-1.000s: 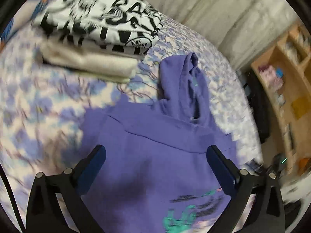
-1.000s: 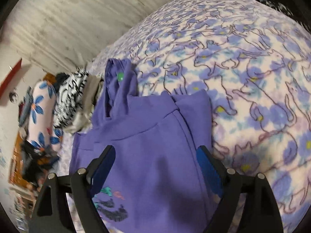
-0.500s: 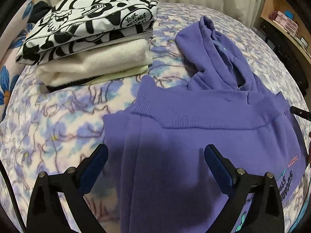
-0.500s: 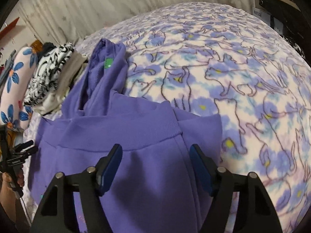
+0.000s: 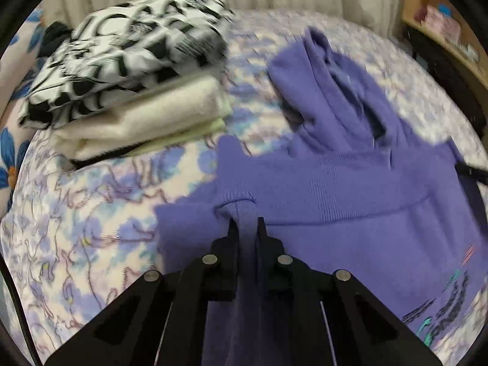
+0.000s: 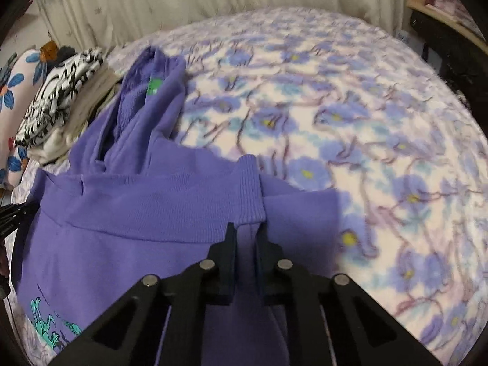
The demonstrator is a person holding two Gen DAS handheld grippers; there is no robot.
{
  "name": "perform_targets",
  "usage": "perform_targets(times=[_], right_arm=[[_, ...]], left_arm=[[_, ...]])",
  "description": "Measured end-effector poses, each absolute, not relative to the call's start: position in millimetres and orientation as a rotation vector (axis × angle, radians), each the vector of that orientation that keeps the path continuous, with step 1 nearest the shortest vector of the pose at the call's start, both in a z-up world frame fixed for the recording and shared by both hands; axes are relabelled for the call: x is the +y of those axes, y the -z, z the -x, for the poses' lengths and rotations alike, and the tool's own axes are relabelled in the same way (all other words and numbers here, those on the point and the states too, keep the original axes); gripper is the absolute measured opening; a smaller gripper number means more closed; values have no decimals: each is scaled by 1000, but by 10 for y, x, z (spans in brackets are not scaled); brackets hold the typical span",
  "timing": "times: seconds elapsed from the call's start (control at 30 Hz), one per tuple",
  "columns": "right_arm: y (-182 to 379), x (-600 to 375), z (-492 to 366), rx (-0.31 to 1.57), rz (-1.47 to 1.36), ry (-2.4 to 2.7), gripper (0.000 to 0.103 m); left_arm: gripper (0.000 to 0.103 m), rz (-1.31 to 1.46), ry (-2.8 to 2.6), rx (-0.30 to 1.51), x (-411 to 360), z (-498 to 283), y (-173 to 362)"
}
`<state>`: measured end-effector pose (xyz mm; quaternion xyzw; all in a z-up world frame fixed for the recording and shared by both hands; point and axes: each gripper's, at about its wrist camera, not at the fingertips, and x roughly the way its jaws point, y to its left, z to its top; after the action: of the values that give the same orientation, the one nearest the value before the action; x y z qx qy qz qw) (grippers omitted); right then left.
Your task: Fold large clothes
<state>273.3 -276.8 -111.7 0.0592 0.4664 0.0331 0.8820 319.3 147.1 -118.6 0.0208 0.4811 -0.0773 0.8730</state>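
Purple hoodie [image 5: 350, 207], folded on bed, hood extended (ribbed hem bunched)

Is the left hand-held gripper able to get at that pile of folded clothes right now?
Probably not yet: the left hand-held gripper is shut on the purple hoodie, so it would have to let go first. The stack of folded clothes lies beyond it, with only bedspread between.

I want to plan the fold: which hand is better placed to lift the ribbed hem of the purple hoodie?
Neither: both. The left tool and right tool each pinch the hoodie just below its hem.
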Motion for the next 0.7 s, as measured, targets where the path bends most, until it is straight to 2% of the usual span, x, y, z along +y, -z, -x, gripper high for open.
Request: perform_targets(times=[0.23, 0.5, 0.63, 0.7], right_arm=[[796, -2968, -2699, 881, -233, -54, 8], [1424, -3035, -3056, 1033, -277, 36, 9], [1409, -3037, -3055, 1036, -294, 40, 11], [1318, -3019, -3025, 1040, -277, 35, 15]], left_arm=[[6, 46, 136, 946, 1636, -3266, 979], [7, 79, 40, 1053, 1625, -3535, 1517], [11, 64, 13, 1039, 1587, -3514, 1601], [19, 39, 10, 1027, 1551, -3463, 1531]])
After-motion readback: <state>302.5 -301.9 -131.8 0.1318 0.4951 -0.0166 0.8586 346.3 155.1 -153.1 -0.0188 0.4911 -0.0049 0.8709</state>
